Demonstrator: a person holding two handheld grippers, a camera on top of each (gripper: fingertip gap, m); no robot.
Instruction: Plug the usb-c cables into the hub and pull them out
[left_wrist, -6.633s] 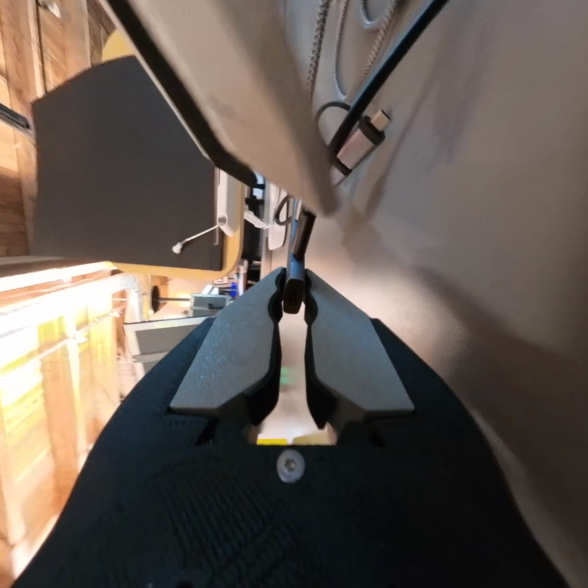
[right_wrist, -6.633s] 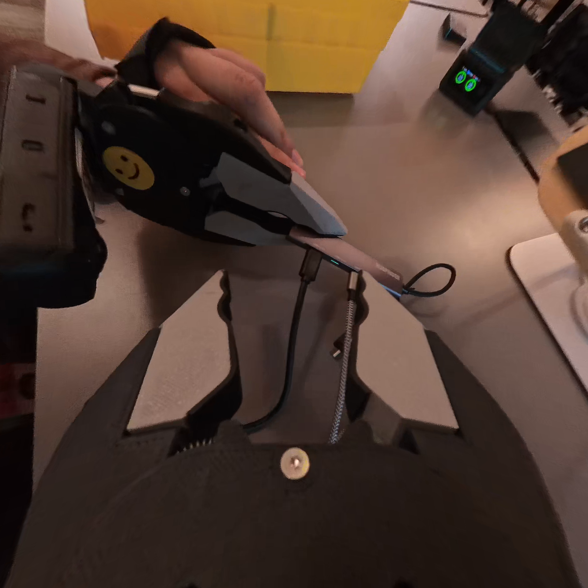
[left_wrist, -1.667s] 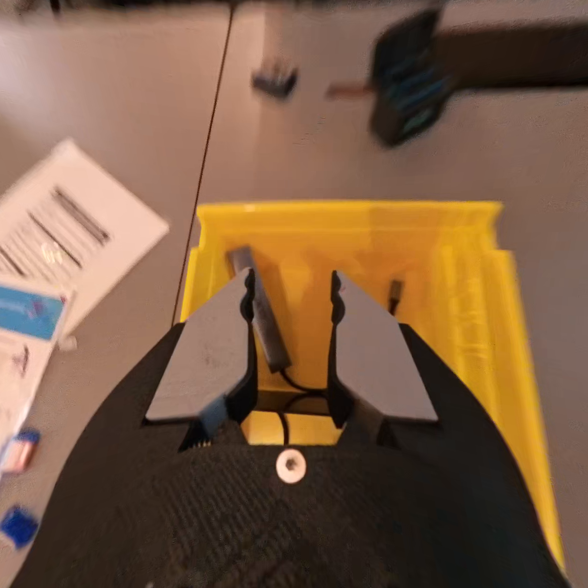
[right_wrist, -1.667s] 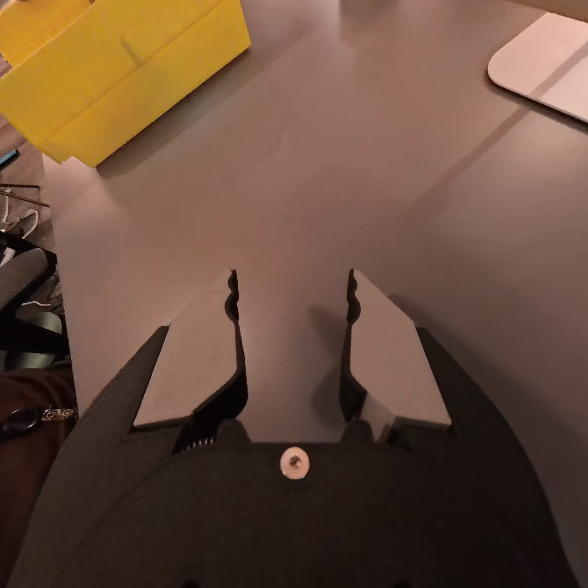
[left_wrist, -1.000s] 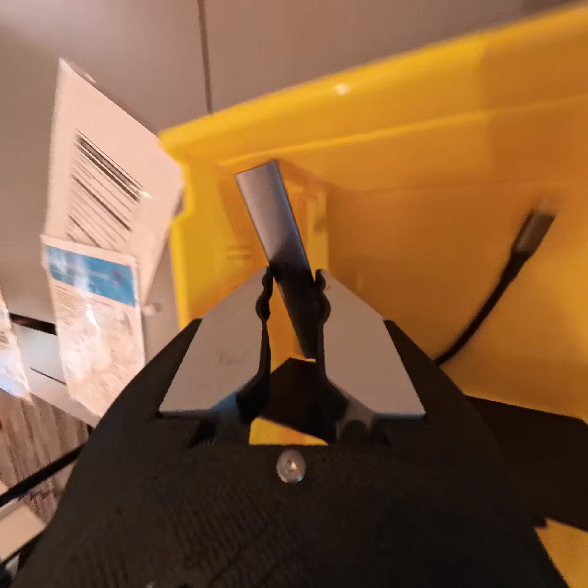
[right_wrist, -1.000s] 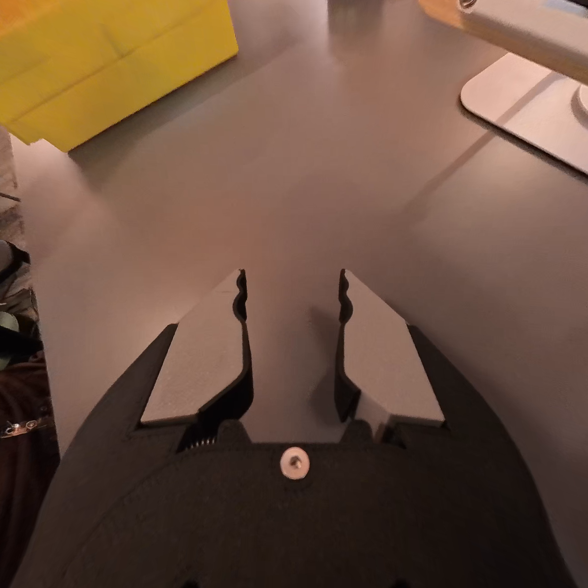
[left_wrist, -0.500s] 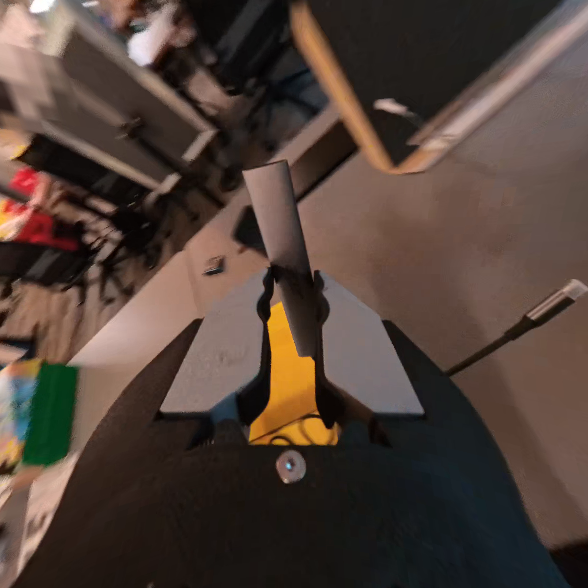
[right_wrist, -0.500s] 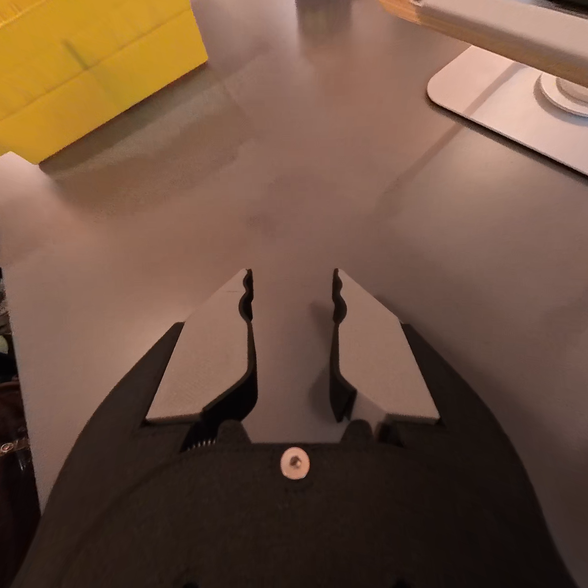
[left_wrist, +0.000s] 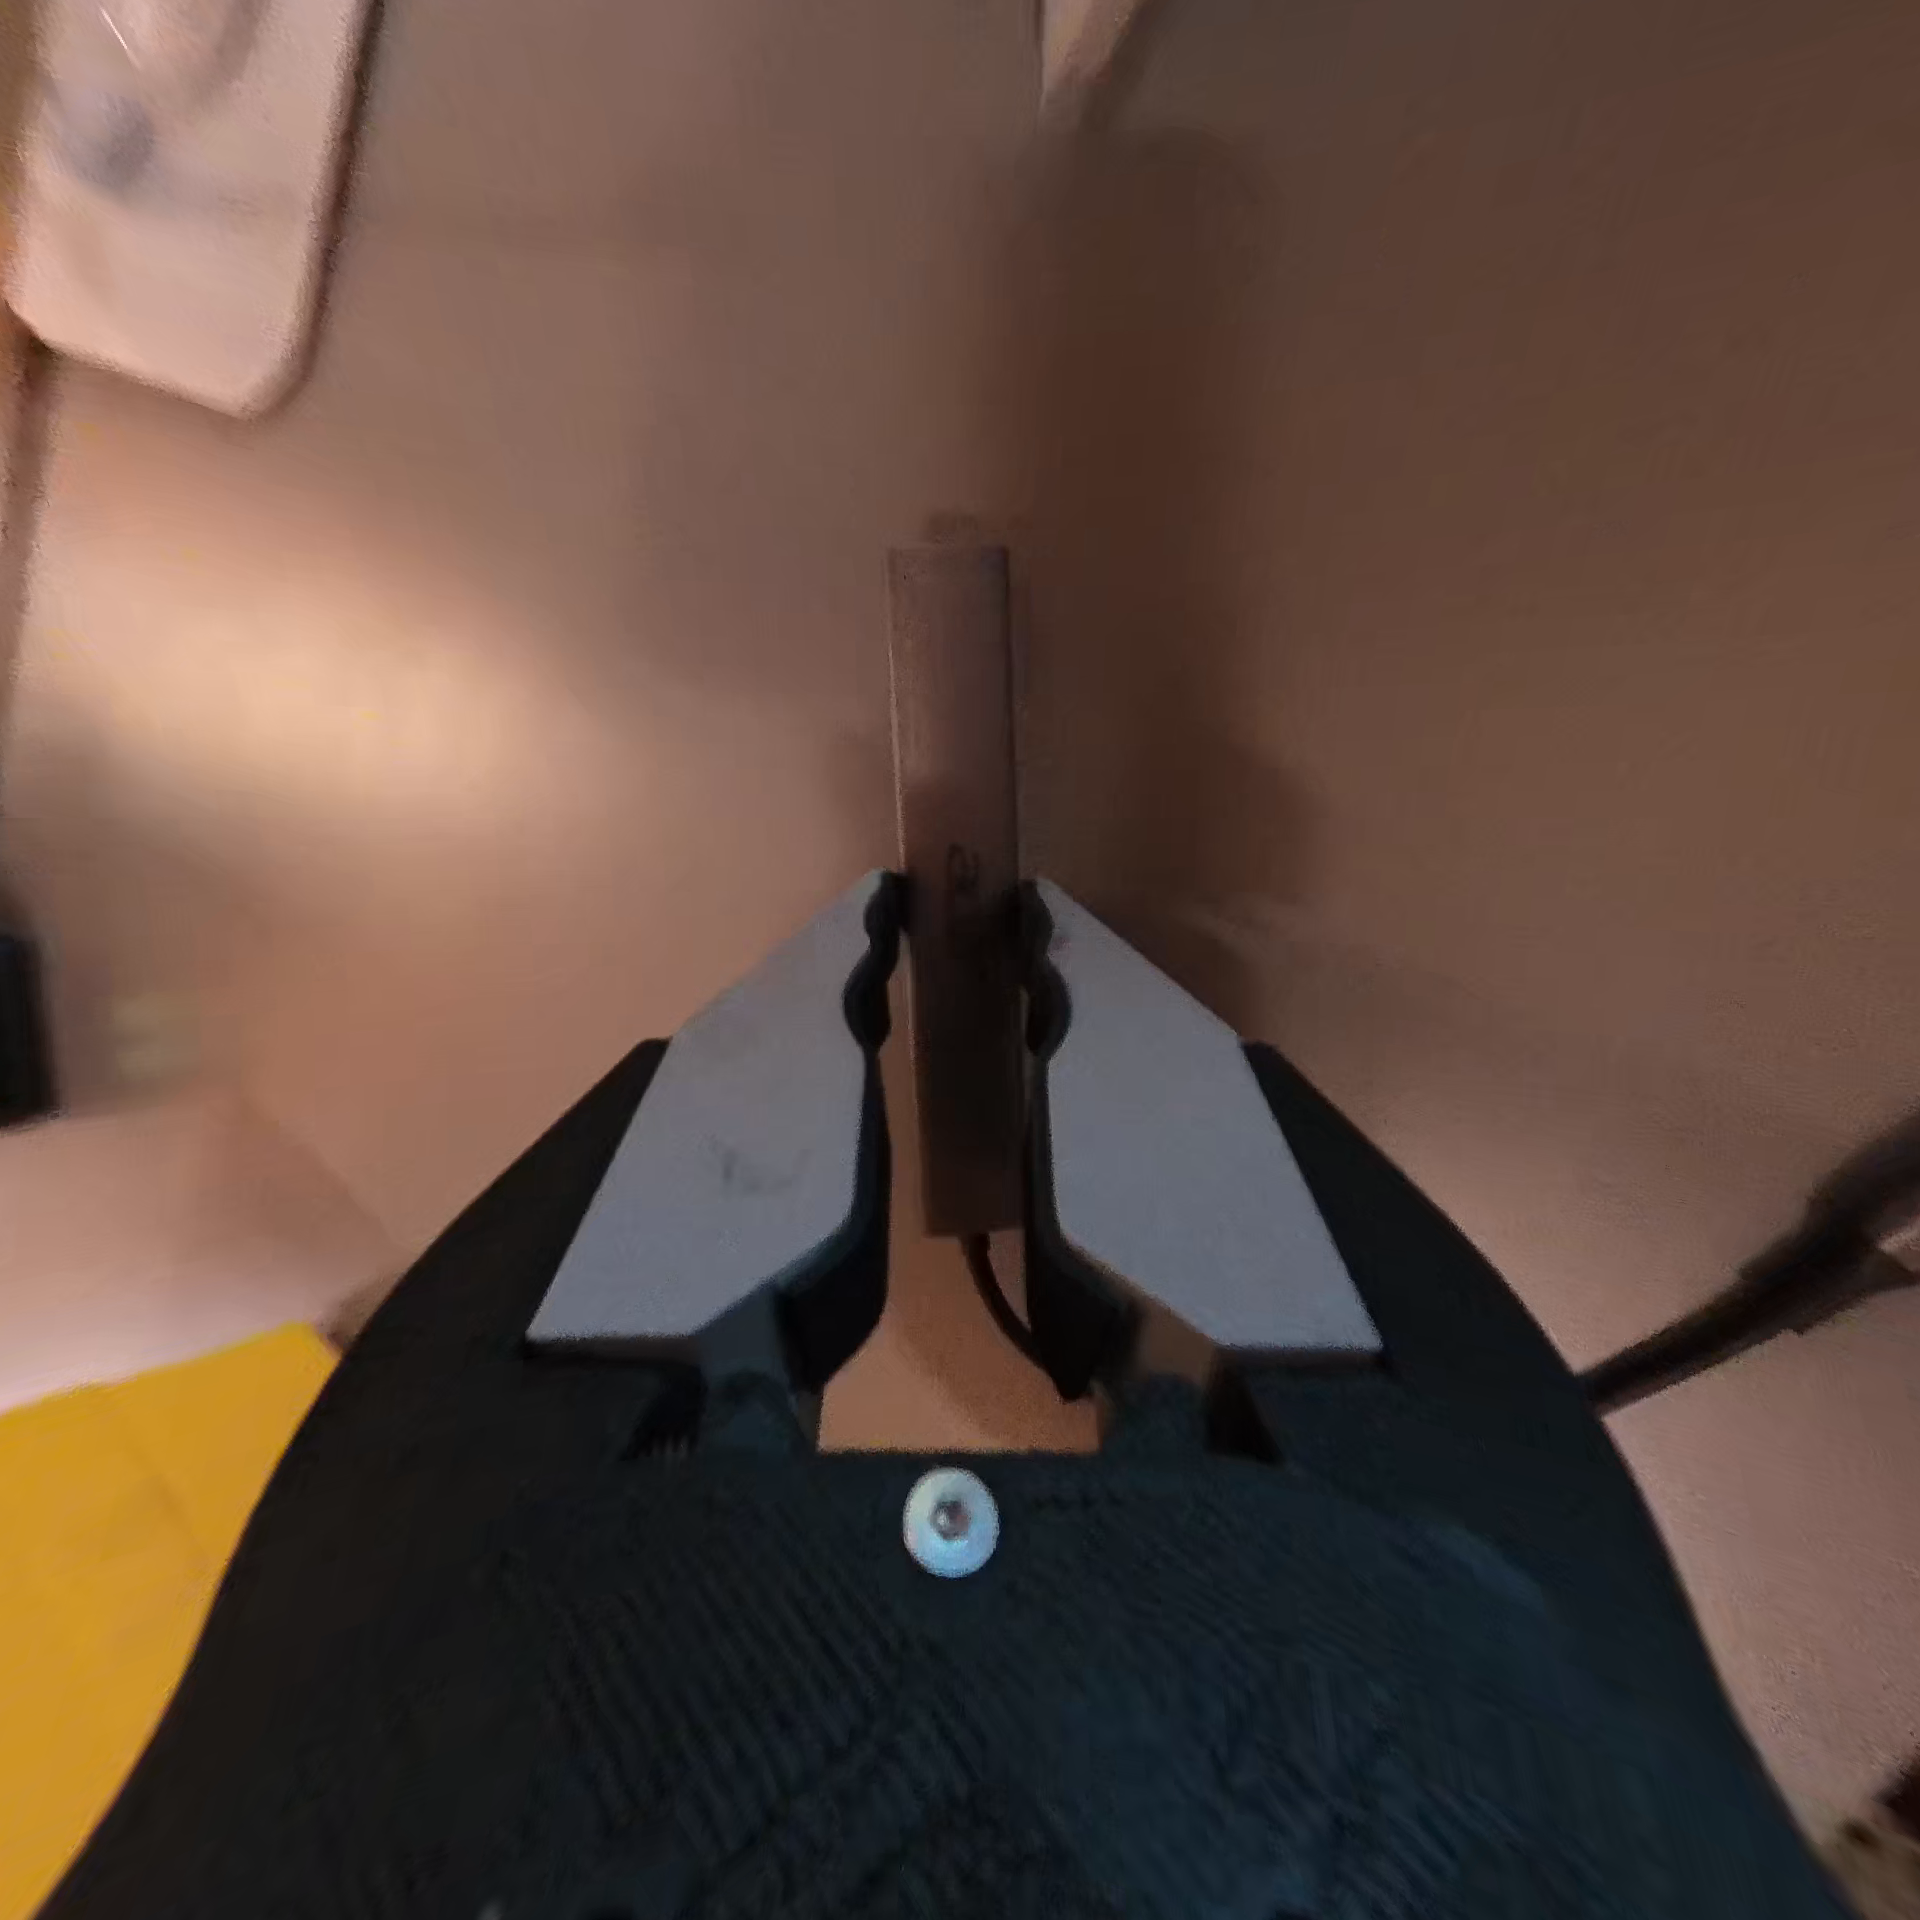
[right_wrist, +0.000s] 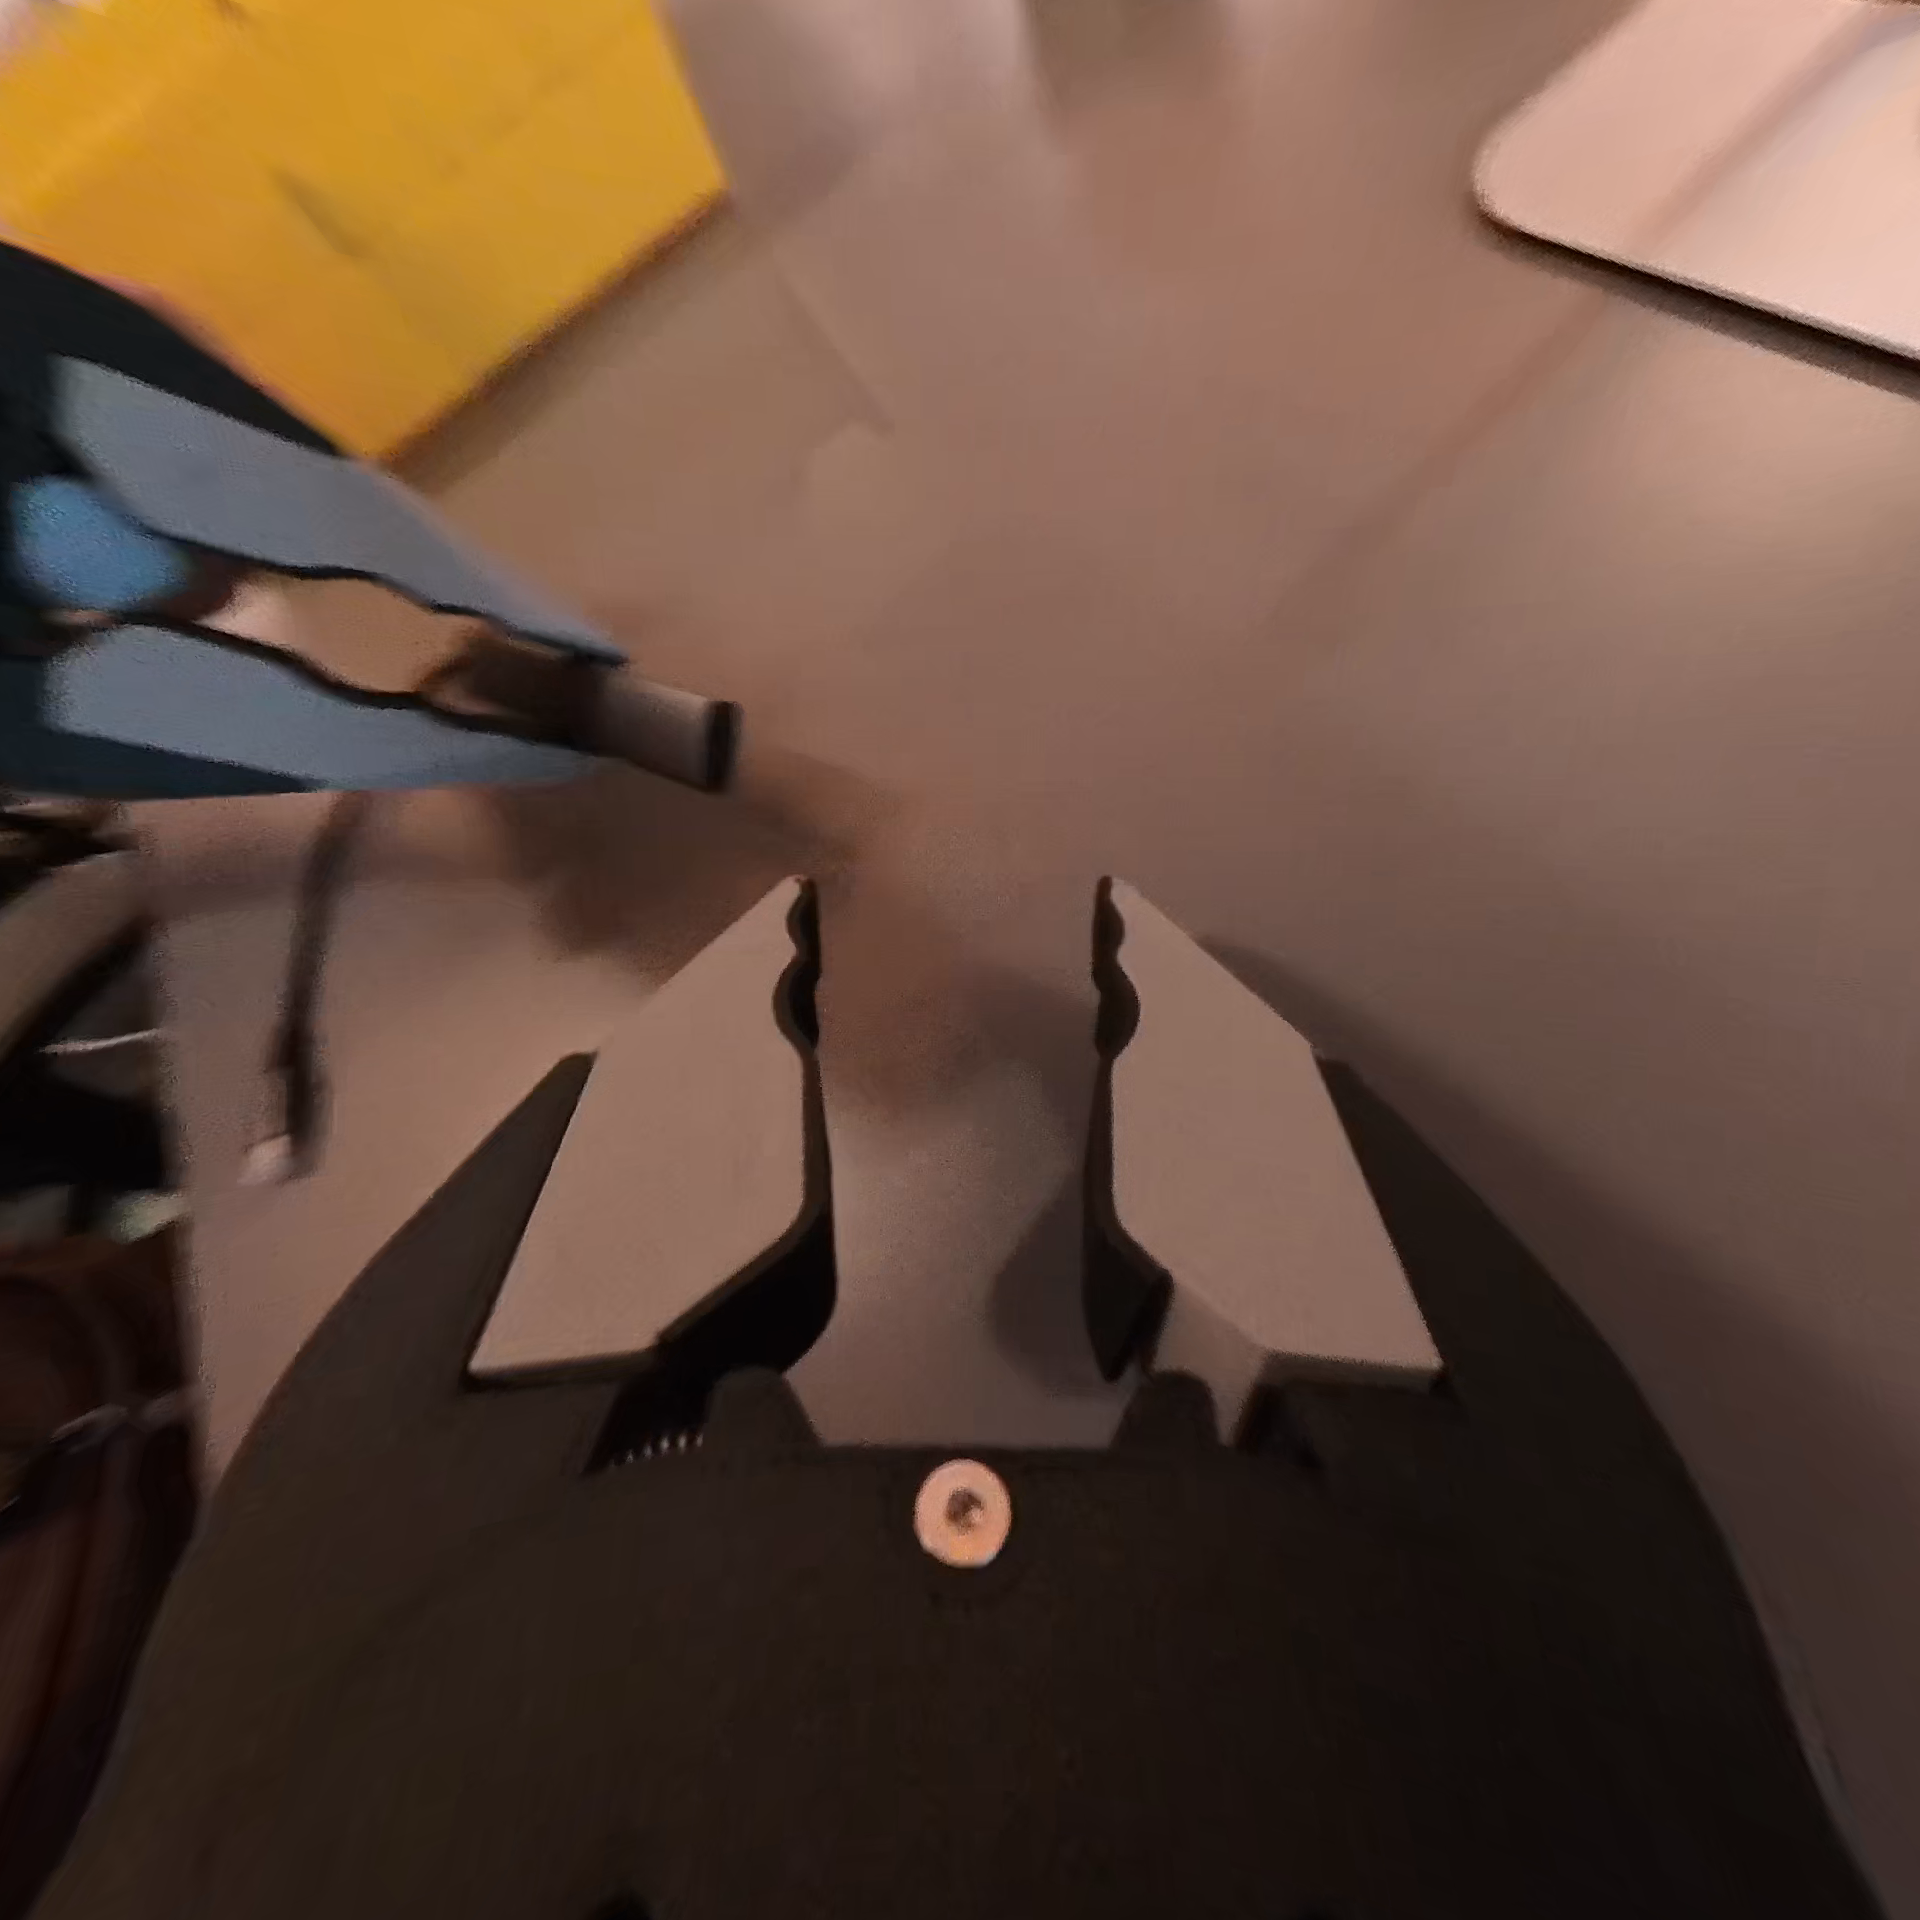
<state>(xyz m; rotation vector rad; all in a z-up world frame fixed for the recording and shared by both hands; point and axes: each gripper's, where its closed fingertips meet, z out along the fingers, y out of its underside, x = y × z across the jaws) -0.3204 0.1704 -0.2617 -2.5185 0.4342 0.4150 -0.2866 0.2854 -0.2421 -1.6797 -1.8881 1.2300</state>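
My left gripper (left_wrist: 954, 894) is shut on a slim grey hub (left_wrist: 954, 727), which sticks out forward past the fingertips over the grey table. The hub's black cable (left_wrist: 1745, 1320) hangs off to the right, its plug end blurred. In the right wrist view the left gripper (right_wrist: 608, 707) comes in from the left with the hub's end (right_wrist: 686, 732) showing, and the cable (right_wrist: 296, 997) dangles below it. My right gripper (right_wrist: 956, 904) is open and empty, low over the table, just right of the hub's tip.
A yellow bin (right_wrist: 312, 177) stands at the far left of the table and shows at lower left in the left wrist view (left_wrist: 125, 1558). A white monitor base (right_wrist: 1725, 177) sits at the far right. The table's left edge (right_wrist: 177, 1247) is near. There is about 12 cm between the tips of the two grippers.
My left gripper has carried the hub out of the yellow bin and swung it down over the table, into the right wrist view. My right gripper stayed open and shifted slightly.
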